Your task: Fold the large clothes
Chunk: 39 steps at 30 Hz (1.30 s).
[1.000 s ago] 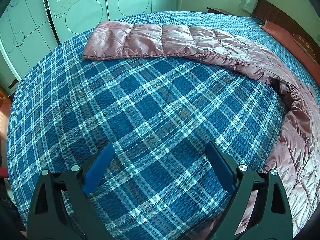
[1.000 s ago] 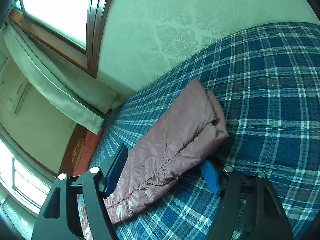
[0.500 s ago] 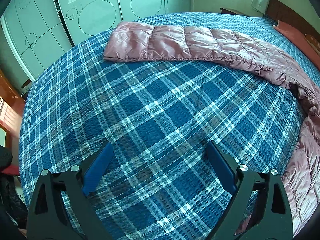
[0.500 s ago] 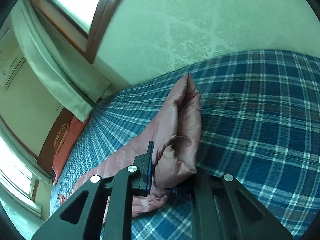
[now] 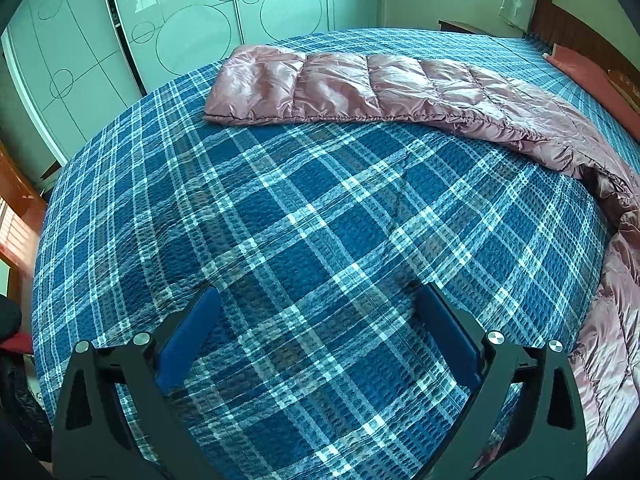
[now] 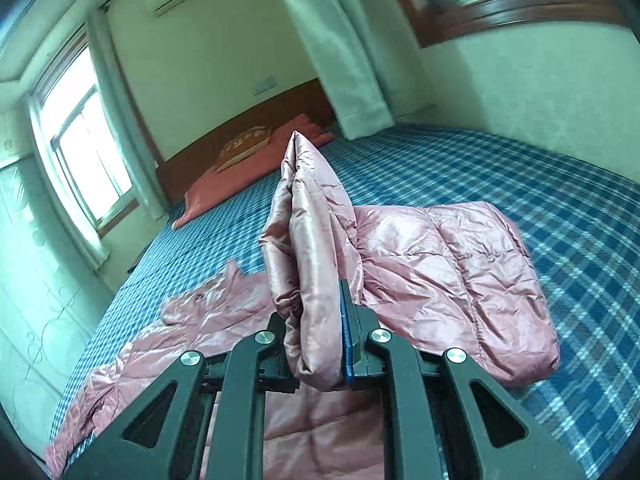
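Pink quilted sleeve [image 6: 316, 248] is pinched in the closed right gripper [image 6: 346, 344], its cuff standing toward twelve o'clock. Left gripper [image 5: 316, 344] has just been opening, empty; the jacket [image 5: 360, 88] stretches nine-to-three beyond it on the plaid bedspread [image 5: 280, 220].

My left wrist view looks forward along the left gripper [image 5: 316, 336], tilted steeply down at the plaid bedspread [image 5: 280, 220], close above it, facing the patterned wardrobe doors [image 5: 180, 28] across the bed; my right wrist view looks along the right gripper [image 6: 320, 344] at a shallower tilt, low over the bed, facing the headboard [image 6: 240, 132] and the windows [image 6: 88, 148]; its nearest sight is the pink quilted coat [image 6: 440, 272], right at the lens; both views share that coat [image 5: 360, 88], the bedspread [image 6: 520, 176] and the red pillow [image 5: 580, 76] at the head end, seen from different sides.
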Tool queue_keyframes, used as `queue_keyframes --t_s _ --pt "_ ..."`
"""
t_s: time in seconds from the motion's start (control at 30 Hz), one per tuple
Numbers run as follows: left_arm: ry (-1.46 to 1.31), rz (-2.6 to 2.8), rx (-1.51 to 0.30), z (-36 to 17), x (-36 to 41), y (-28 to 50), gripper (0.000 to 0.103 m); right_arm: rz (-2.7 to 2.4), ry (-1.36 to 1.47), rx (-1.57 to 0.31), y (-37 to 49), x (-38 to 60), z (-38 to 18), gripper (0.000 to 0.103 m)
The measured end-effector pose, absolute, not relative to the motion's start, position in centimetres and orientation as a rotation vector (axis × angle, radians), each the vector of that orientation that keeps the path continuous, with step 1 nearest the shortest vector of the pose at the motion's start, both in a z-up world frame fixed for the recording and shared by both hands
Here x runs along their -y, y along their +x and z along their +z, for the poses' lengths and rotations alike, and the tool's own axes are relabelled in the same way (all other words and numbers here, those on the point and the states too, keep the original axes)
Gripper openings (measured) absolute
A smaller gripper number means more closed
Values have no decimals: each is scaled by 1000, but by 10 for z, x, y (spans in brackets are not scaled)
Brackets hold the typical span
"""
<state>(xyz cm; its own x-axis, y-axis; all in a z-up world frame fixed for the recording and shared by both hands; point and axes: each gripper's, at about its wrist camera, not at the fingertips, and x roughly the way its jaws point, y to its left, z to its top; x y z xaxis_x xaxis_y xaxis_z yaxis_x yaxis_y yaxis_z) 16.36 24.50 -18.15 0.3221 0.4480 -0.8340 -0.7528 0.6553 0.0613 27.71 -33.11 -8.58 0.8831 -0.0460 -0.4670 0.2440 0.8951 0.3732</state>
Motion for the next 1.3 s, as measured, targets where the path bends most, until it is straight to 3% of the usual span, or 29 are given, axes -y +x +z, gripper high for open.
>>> queue_keyframes --t_s 0.4,0.87,0.97,1.0,1.07,1.3 --pt "-370 811 -947 -183 -246 163 100 133 297 -644 371 148 -115 15" --pt "-367 814 -944 -183 -245 164 101 337 187 -839 407 33 -167 16" --pt "-363 816 -943 -184 -245 164 101 350 190 -864 409 23 -174 24" --pt "-362 817 -943 -184 -248 165 101 365 198 -870 408 23 -174 32" --pt "-363 816 -944 -184 -247 165 101 403 210 -860 403 20 -172 60" --pt "-365 816 -941 -184 -245 164 101 387 223 -743 358 73 -117 63"
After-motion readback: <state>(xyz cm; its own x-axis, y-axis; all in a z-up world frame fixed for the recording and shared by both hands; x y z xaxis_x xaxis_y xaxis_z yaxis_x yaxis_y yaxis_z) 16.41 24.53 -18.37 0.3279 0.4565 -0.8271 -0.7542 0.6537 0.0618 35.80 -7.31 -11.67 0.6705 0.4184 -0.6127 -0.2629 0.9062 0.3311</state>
